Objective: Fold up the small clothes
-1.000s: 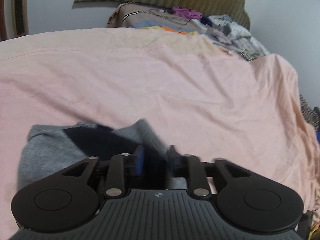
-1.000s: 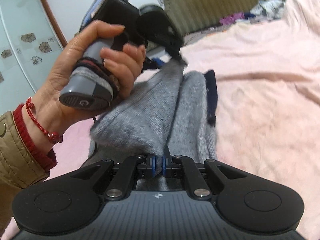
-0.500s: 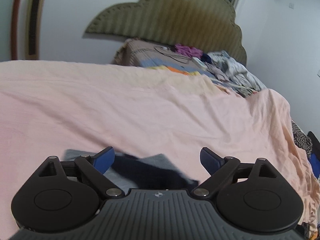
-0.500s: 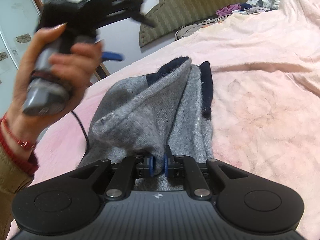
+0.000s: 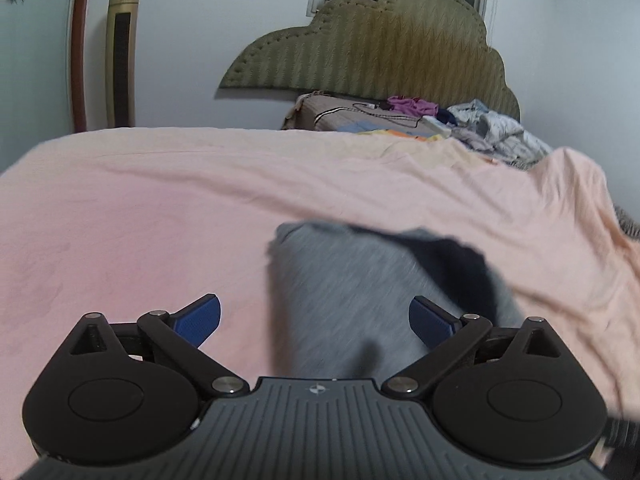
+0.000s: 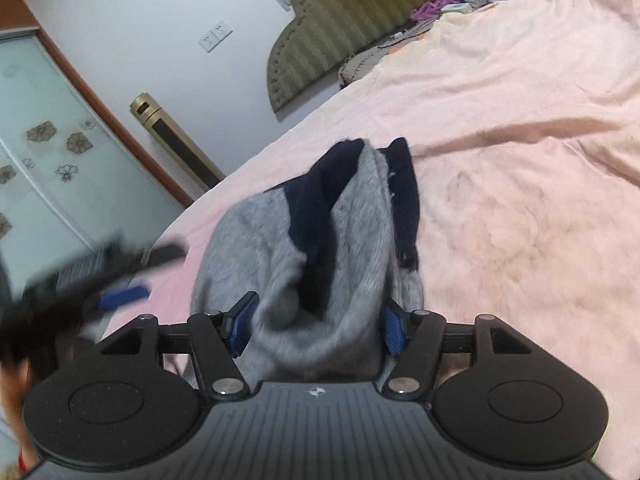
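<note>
Lying bunched on the pink cotton bedsheet (image 5: 160,208), the grey knitted garment with navy trim (image 6: 304,240) is now free of both tools. The right gripper (image 6: 316,326), clamped on its near edge half a second ago, has spread its jaws, cloth sitting loosely between them. The left gripper (image 5: 316,316) stays wide open, holding nothing. Judging by this, one fold is finished.

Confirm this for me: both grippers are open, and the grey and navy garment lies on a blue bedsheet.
One detail is wrong: the bedsheet is pink, not blue, as the right wrist view shows. The rest stands: the left gripper and right gripper are both open, and the grey and navy garment lies on the sheet.
</note>
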{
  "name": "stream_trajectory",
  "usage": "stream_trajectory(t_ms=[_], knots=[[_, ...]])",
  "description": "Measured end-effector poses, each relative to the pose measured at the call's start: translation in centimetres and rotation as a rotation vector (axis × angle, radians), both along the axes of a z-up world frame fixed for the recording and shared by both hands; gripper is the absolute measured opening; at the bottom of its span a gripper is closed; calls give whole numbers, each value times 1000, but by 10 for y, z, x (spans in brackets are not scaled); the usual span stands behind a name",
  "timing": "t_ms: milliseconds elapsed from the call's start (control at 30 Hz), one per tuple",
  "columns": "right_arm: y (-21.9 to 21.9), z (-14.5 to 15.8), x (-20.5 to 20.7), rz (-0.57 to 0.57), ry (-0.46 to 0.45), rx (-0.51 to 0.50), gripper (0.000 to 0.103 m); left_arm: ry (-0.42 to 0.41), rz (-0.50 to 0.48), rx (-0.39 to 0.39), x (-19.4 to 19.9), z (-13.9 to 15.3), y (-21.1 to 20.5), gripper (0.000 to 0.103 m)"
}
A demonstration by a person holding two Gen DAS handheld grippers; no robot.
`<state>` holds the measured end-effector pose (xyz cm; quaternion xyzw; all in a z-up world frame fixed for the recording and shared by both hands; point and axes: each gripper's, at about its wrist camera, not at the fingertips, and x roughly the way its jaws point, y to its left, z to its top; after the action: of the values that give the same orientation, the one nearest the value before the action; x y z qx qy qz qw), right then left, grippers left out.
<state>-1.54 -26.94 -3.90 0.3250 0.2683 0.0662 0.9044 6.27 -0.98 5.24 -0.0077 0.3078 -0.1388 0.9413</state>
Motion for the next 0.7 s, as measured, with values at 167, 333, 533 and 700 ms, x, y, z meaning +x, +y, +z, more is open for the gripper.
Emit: stream_trajectory(t_ms=[167,333,533,700], knots=[[-7,1,7,-15,25,56,10,11,-1,8,-10,-2,16,100],[-28,0,-15,-16,10,195,7,31,-25,-62,-14,13,31,100],[-38,-15,-24,-21,94,185,8,76,-108,-64,-16,6,21,101],[-29,-6,-15,-17,102,34,18,76,-106,38,-22,-12,7,101]])
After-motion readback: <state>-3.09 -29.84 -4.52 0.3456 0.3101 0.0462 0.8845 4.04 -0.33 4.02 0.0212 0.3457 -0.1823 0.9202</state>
